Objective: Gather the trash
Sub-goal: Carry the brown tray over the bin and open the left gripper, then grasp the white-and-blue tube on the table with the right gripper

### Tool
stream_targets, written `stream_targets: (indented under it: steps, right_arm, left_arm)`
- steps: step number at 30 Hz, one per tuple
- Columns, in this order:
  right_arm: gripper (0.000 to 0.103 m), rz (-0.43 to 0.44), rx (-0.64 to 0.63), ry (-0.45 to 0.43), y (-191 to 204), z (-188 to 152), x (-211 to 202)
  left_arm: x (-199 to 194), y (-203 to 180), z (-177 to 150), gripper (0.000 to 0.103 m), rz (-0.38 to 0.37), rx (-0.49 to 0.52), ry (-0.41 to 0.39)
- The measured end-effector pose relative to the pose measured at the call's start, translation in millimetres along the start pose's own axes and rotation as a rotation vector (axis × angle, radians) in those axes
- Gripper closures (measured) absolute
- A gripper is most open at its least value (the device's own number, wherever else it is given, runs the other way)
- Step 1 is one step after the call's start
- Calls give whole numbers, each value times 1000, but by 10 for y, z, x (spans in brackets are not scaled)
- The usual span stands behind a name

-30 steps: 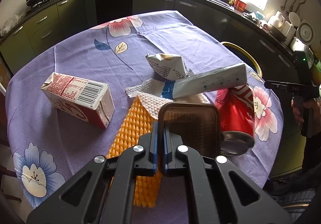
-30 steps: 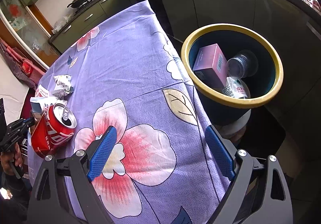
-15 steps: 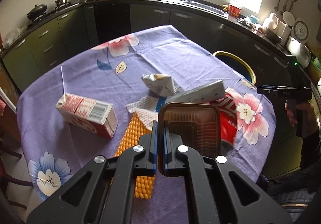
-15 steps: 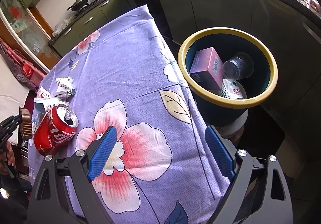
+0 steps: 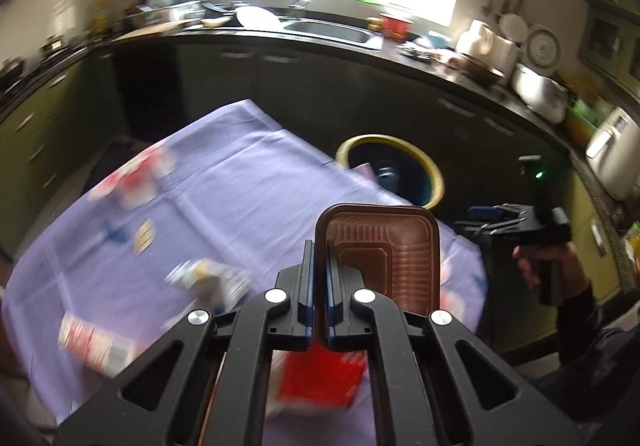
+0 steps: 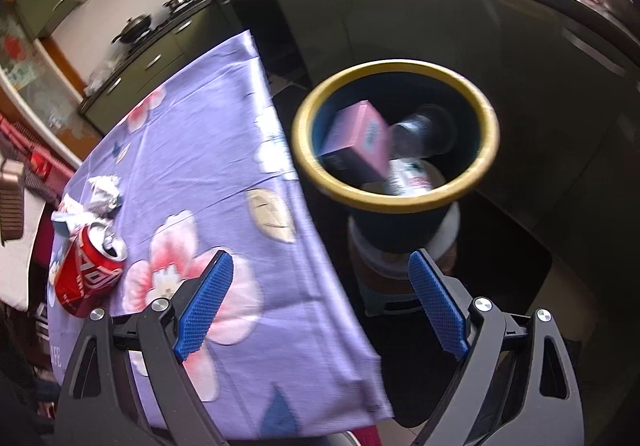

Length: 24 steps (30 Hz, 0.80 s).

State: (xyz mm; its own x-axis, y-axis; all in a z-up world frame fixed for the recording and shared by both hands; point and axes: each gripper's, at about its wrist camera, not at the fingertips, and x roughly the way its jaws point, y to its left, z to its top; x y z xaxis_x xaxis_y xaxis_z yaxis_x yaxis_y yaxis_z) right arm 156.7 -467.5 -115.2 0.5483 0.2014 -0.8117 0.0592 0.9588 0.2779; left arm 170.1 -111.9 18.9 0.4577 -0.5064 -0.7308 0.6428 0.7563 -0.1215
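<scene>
Left wrist view, your left tool (image 5: 318,286) clamped on a brown tray (image 5: 384,246) above the worktop (image 5: 240,182), bin (image 6: 396,142) beyond its edge, your right tool (image 6: 320,302) wide, empty, can (image 6: 86,270) lying on the cloth.

- We count one brown plastic tray (image 5: 384,254), pinched in the left gripper.
- One bin (image 6: 490,118) with a yellow rim beside the table.
- Inside it we make out three things: one pink box (image 6: 358,136), one clear cup (image 6: 424,130), one printed wrapper (image 6: 412,176).
- On the purple cloth: one red can (image 6: 86,270), one crumpled white carton (image 6: 103,193), one red-and-white carton (image 5: 94,340).
- Two grippers in all.
</scene>
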Motion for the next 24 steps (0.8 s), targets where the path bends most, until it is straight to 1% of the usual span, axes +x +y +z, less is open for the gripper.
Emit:
stream_targets:
  steps: [2,5,7,8,11,16,19,20,21,22,23,24]
  right_arm:
    - [15,-17,26,-14,-154,-8,-28]
    - [15,-44,59,-29,-381,-31,-62]
    - [15,-42,86,-31,-524,-48,-70]
    - [15,-37,103,-30,-600,-61,-69]
    - [15,-43,147,-26,-824,-103,-58]
    - [15,-44,217,-28,-1155,-171,-55]
    - [15,-50,246,-24,-1290,-193,-53]
    - [15,-52,254,-23,-1324,-196,-45]
    - [15,-54,260,-22,-1352,-197,-41]
    - [15,-56,265,-22,-1382,-194,-37]
    - [15,-55,268,-23,-1387,-195,-46]
    - [15,-54,270,-24,-1390,-188,-42]
  left_arm:
    - [224,-191,249,99,-44,41,23]
    - [565,-495,554,99,-87,109,47]
    - [795,-663,722,99,-128,136,64]
    - [968,-777,831,99,-152,151,83]
    - [1445,-1034,1062,99,-190,194,141]
    - [2233,-1298,1316,99,-190,244,223]
    - [2625,-1352,1399,98,-181,244,252]
    - [2753,-1361,1421,97,-170,246,262]
    - [2847,-1372,1427,93,-158,252,271]
    - [2936,-1374,1436,78,-146,258,279]
    - [2986,-1362,1441,59,-137,259,281]
    - [2994,-1354,1443,53,-132,256,278]
